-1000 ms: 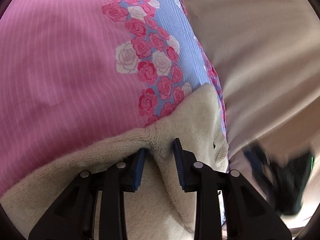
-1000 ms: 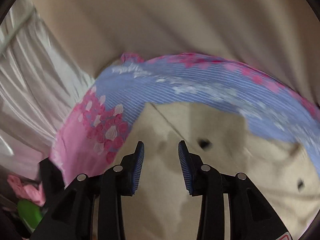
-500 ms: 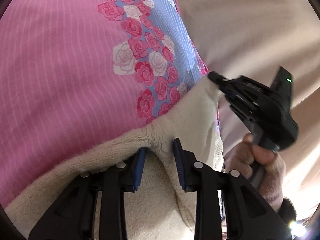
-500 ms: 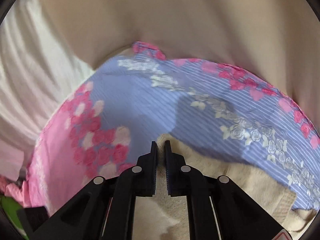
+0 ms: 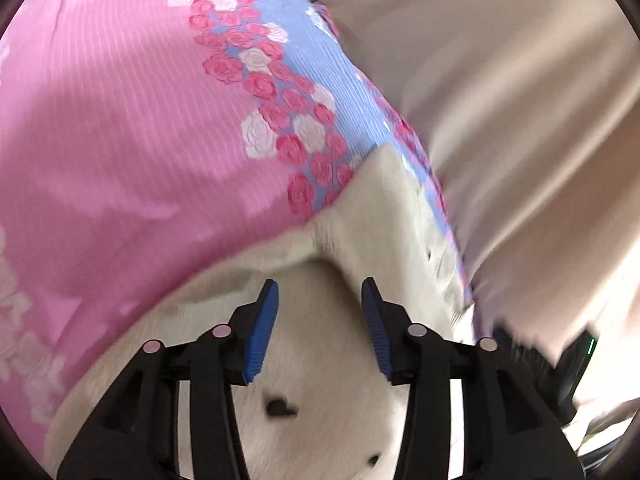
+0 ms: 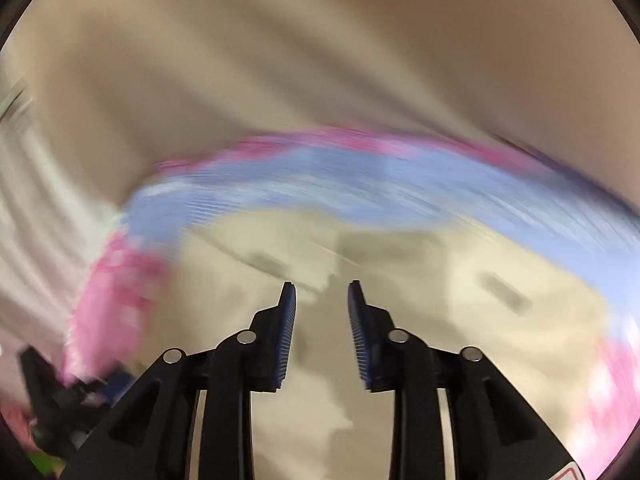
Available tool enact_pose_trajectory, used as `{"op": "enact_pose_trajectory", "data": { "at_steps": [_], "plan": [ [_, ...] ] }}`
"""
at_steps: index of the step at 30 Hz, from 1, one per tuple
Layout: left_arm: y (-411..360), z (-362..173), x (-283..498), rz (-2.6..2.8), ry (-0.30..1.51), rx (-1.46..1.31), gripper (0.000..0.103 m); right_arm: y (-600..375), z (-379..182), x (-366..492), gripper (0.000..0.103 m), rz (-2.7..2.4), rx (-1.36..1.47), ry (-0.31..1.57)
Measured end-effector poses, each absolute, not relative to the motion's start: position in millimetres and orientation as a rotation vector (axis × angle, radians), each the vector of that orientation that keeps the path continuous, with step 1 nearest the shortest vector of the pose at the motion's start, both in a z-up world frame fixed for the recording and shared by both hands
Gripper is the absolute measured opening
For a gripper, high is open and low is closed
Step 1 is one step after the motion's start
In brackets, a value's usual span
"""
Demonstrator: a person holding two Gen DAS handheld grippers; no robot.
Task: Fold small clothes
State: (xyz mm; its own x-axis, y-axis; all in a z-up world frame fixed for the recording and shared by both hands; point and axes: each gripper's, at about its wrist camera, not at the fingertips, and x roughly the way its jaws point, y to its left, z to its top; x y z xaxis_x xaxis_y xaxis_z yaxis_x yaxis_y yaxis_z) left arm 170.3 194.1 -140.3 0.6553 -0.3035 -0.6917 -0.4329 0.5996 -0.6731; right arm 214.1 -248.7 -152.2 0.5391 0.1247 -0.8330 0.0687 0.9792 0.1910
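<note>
A cream garment lies on the pink and blue rose-print sheet, which is spread over beige bedding. The left gripper hangs just above the garment near its peaked fold; its jaws have just been opening and now stand apart, pressing on nothing. The right gripper, also over the garment, has just been opening too; its jaws are apart with no cloth pinched. The right-wrist view is heavily blurred.
</note>
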Motion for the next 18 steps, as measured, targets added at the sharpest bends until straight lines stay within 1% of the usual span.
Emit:
{"op": "enact_pose_trajectory", "data": {
  "at_steps": [2, 3, 6, 8, 9, 10, 11, 12, 13, 16, 18],
  "plan": [
    [179, -138, 168, 0.075, 0.916, -0.9, 0.051, -308, -172, 172, 0.033, -0.118, 0.259, 1.077],
    [172, -140, 167, 0.074, 0.933, -0.876, 0.052, -325, -179, 160, 0.033, -0.136, 0.31, 1.105],
    [151, -151, 163, 0.072, 1.004, -0.831, 0.052, -347, -187, 140, 0.033, -0.128, 0.426, 1.091],
    [140, -146, 157, 0.09, 1.0, -0.779, 0.052, -351, -189, 140, 0.033, -0.123, 0.473, 1.067],
    [135, -143, 155, 0.095, 1.002, -0.763, 0.052, -353, -194, 143, 0.038, -0.121, 0.505, 1.071],
    [131, -140, 154, 0.09, 1.01, -0.761, 0.052, -354, -200, 146, 0.039, -0.12, 0.535, 1.081],
    [128, -138, 151, 0.086, 1.016, -0.756, 0.053, -355, -206, 150, 0.035, -0.125, 0.553, 1.088],
    [126, -136, 147, 0.081, 1.023, -0.743, 0.053, -355, -207, 152, 0.009, -0.119, 0.547, 1.087],
    [123, -133, 146, 0.072, 1.031, -0.725, 0.053, -354, -200, 150, 0.007, -0.112, 0.542, 1.072],
    [116, -123, 138, 0.054, 1.039, -0.66, 0.054, -350, -175, 128, 0.006, -0.101, 0.514, 0.967],
    [113, -123, 134, 0.069, 1.043, -0.616, 0.058, -354, -182, 118, 0.006, -0.129, 0.517, 0.968]
  ]
}}
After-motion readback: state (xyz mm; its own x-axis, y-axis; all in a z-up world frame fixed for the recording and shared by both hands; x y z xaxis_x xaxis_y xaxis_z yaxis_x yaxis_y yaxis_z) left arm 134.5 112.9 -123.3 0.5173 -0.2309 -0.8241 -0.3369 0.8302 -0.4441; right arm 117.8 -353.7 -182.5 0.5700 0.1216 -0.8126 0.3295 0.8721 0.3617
